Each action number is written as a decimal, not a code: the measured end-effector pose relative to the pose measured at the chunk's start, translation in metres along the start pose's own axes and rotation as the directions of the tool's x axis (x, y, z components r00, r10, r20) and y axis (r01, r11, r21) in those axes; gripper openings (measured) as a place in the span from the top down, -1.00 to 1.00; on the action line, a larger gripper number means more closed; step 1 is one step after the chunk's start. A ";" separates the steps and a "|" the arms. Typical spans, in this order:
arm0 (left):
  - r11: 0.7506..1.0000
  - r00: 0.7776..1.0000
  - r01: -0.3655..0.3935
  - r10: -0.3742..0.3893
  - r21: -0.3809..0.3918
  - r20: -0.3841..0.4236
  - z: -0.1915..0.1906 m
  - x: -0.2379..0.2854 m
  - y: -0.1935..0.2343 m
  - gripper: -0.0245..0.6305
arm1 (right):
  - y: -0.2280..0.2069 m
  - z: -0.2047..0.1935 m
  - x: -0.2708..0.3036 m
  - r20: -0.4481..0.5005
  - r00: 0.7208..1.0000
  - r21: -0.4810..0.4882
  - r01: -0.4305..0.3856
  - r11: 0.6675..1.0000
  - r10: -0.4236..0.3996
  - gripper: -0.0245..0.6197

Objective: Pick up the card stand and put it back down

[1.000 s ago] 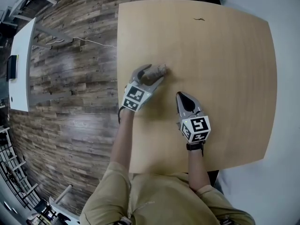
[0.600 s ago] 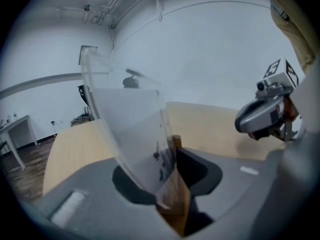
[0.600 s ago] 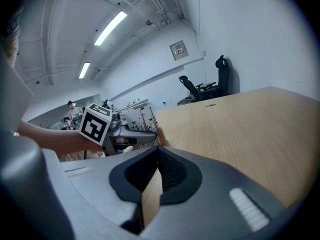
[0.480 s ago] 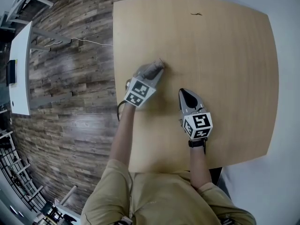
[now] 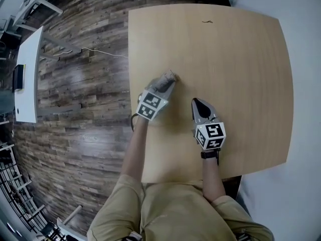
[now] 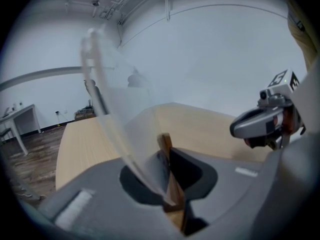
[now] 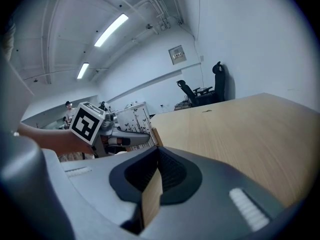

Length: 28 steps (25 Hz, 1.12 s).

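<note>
Your left claw (image 5: 171, 76), just closing, is gripping the small wooden card stand (image 6: 165, 144). Your right claw (image 5: 196, 102) is pointing, closed and empty, across the pale wooden table (image 5: 241, 59).

Your views are evenly bright, ceiling strip lights (image 7: 111, 30) glaring overhead, soft faint shadows on the table (image 5: 235, 74), strong fisheye bending and dark corners in both gripper views, the card stand (image 6: 125, 124) smeared, out of focus near your left lens.
</note>
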<state>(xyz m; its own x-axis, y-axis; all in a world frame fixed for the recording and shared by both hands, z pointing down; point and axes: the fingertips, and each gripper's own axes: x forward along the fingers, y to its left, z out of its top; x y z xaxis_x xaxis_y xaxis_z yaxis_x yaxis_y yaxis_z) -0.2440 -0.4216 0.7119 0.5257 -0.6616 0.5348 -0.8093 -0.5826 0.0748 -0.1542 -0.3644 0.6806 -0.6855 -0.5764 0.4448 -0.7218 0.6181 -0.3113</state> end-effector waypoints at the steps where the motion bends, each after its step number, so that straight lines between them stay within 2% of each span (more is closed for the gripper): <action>1: 1.000 1.000 -0.006 0.006 -0.002 0.014 0.005 -0.009 -0.004 0.80 | 0.006 0.003 -0.005 0.007 1.000 -0.006 -0.002 1.000 0.002 0.91; 9: 0.997 0.986 -0.071 0.073 -0.021 0.152 0.062 -0.100 -0.045 0.80 | 0.067 0.036 -0.063 0.082 0.997 -0.077 -0.001 0.997 0.007 0.91; 13: 0.994 0.970 -0.105 0.112 -0.042 0.215 0.082 -0.146 -0.075 0.80 | 0.087 0.052 -0.093 0.122 0.992 -0.149 0.059 0.987 -0.040 0.91; 16: 0.987 0.956 -0.145 0.158 -0.069 0.248 0.092 -0.181 -0.099 0.80 | 0.101 0.064 -0.117 0.168 0.983 -0.155 0.096 0.983 -0.070 0.91; 22: 0.968 0.906 -0.228 0.250 -0.102 0.342 0.110 -0.245 -0.140 0.80 | 0.128 0.089 -0.165 0.276 0.957 -0.149 0.137 0.979 -0.092 0.91; 25: 0.956 0.884 -0.280 0.293 -0.089 0.364 0.109 -0.276 -0.155 0.80 | 0.146 0.102 -0.192 0.326 0.941 -0.173 0.157 0.972 -0.094 0.91; 28: 0.937 0.851 -0.343 0.342 -0.071 0.398 0.113 -0.308 -0.168 0.80 | 0.162 0.111 -0.220 0.365 0.924 -0.200 0.192 0.961 -0.109 0.91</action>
<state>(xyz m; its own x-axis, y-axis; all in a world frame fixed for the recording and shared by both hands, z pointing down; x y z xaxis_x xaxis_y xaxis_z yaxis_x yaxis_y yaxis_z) -0.2402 -0.1736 0.4396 0.2750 -0.9504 0.1454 -0.9570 -0.2851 -0.0537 -0.1306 -0.1966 0.4394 -0.5900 -0.7955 0.1383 -0.8062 0.5899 -0.0461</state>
